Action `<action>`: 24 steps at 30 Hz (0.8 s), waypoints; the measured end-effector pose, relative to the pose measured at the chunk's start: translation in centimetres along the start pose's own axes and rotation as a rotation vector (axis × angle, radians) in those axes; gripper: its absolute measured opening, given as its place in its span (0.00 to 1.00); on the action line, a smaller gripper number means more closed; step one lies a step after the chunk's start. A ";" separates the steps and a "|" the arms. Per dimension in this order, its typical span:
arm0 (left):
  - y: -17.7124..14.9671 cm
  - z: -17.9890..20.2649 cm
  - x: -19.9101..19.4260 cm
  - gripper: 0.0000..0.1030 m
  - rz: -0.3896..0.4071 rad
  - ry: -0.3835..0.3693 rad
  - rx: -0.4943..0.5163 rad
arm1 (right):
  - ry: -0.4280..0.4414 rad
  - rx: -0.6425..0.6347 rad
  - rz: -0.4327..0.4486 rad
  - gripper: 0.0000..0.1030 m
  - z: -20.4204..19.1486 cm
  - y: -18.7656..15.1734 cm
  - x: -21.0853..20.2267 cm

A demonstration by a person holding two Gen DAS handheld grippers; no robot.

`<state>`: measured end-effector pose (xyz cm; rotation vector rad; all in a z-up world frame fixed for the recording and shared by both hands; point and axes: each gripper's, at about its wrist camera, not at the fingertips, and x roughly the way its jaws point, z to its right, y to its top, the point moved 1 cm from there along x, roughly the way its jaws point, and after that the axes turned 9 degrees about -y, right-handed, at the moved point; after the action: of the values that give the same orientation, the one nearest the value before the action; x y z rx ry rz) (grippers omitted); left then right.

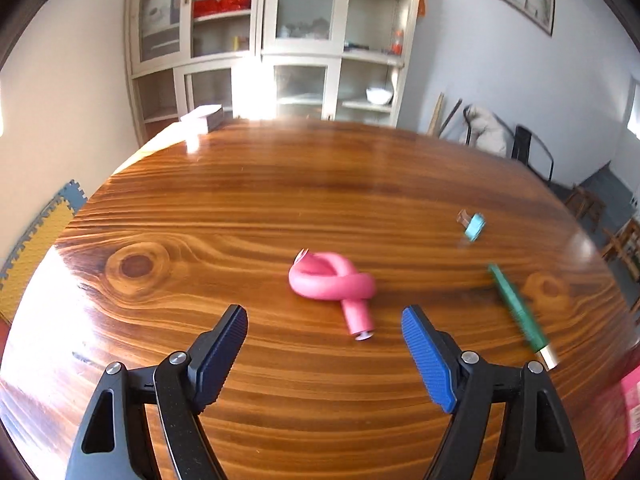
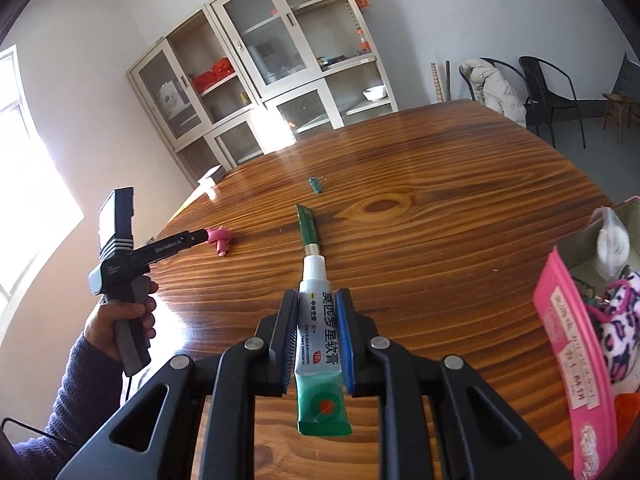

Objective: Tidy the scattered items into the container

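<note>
watching the right gripper (image 2: 316,344) first: it's clamped on a white and green ointment tube (image 2: 319,344), cap pointing forward, pads pressing both sides, tube lifted off the wood. off to its right is the pink container (image 2: 568,320), already holding a leopard-print pouch (image 2: 618,332) and a white plastic bag (image 2: 610,240), so i'd say this step is carrying the tube over for a drop. next move probably calls for swinging right until the tube is above the opening, then letting go (the rim looks soft, so clipping it could shove the whole thing).

the left gripper (image 1: 324,344) is empty, jaws spread wide, and it's lined up just short of a pink knotted foam thing (image 1: 332,280) lying on the wooden table (image 1: 240,200). looks like that one's the next pick: ease forward so the pads straddle it, then squeeze.

farther out, a green stick-like item (image 2: 306,226) and a small teal clip (image 2: 315,185) still lie loose on the table, well apart from the container, so the tidy-up seems only partly done.
</note>
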<state>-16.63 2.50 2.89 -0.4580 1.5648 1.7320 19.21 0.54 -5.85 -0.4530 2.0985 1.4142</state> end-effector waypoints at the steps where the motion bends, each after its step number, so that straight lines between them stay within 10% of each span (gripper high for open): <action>1: -0.1 -0.1 0.5 0.79 -0.006 -0.002 0.000 | 0.005 -0.004 -0.003 0.20 -0.3 -0.1 0.2; 13: 1.1 -1.0 5.0 0.79 -0.094 0.024 -0.030 | 0.015 -0.019 -0.035 0.20 -0.5 -1.0 1.8; 16: 0.7 -0.5 4.6 0.59 -0.088 0.010 -0.024 | 0.013 -0.008 -0.033 0.20 -0.3 -1.1 1.5; 24: 0.0 2.4 0.8 0.59 -0.034 -0.062 -0.009 | 0.013 0.037 0.021 0.20 0.6 -1.1 -0.9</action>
<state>-16.66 4.99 2.86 -0.4286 1.4981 1.7118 20.71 0.65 -6.22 -0.4285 2.1420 1.3855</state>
